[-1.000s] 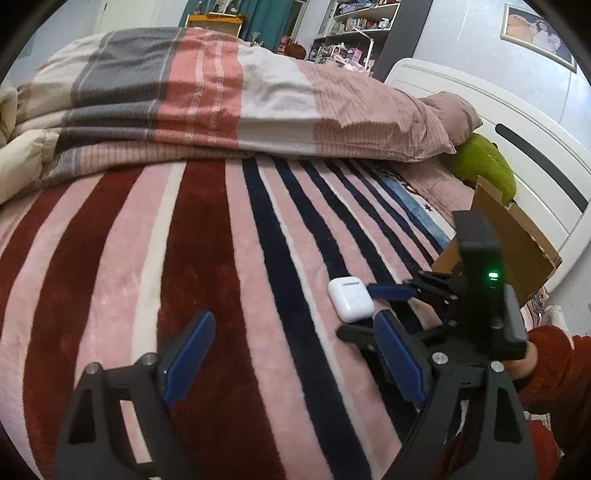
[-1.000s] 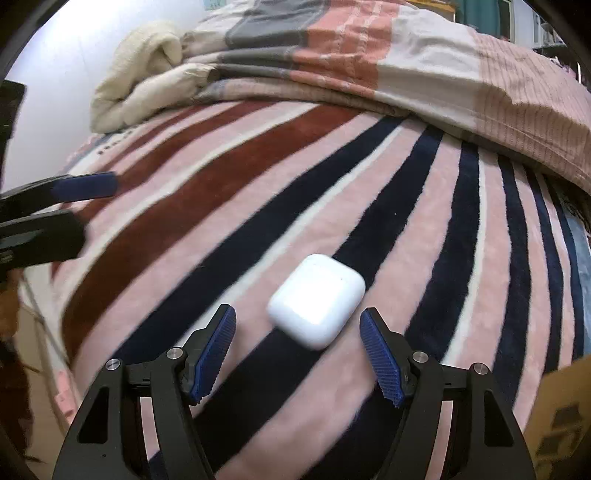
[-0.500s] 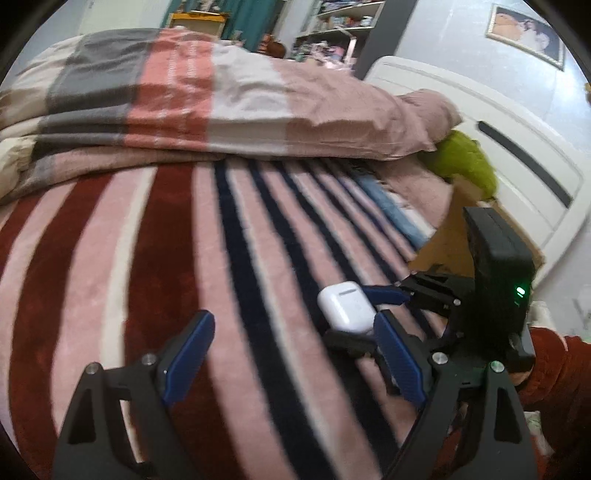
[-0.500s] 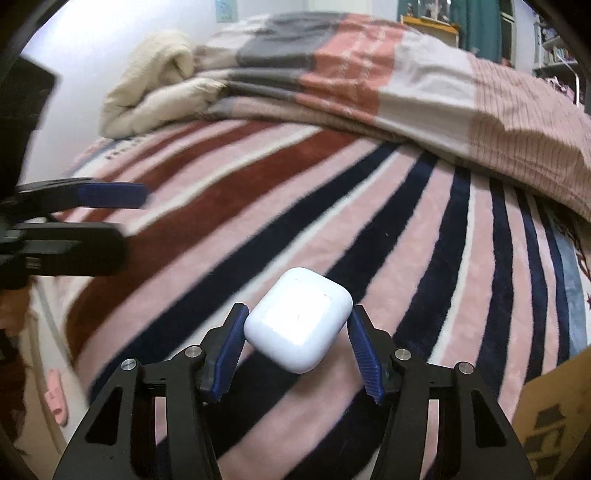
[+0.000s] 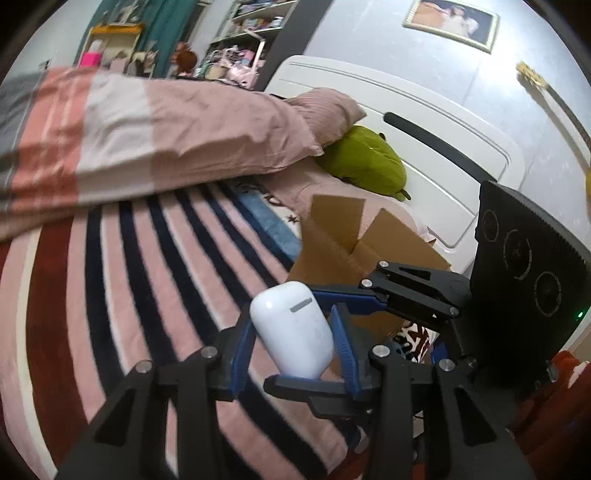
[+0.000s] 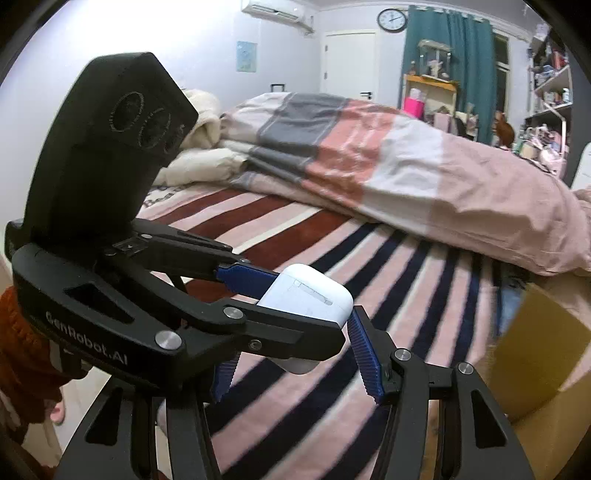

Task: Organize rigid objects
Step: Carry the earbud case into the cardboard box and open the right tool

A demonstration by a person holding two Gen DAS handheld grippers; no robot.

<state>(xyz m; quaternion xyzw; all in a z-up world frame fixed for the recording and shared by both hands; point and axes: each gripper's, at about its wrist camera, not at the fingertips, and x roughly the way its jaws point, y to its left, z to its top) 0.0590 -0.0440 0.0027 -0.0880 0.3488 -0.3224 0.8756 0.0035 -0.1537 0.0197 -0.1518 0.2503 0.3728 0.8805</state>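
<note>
I have the white earbud case [image 5: 293, 328] at lower centre, lifted off the striped blanket [image 5: 110, 277]. The left gripper [image 5: 291, 341], jaws just closed in, and the right gripper [image 6: 295, 354] both clamp it. Its long axis tilts upper-left, hinge facing up.

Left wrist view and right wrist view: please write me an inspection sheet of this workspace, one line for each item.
Surface: striped blanket on a bed, bare where visible.
Job's things: white earbud case, held above the blanket; cardboard box, flaps open, near the headboard.
Clutter: folded duvet; green cushion.
Grippers: left gripper has just been closing and its pads now press the case; right gripper clamps the same case from another side.
Cables: nothing seen.
Surroundings: white headboard, shelves, teal curtain, wall clock.
</note>
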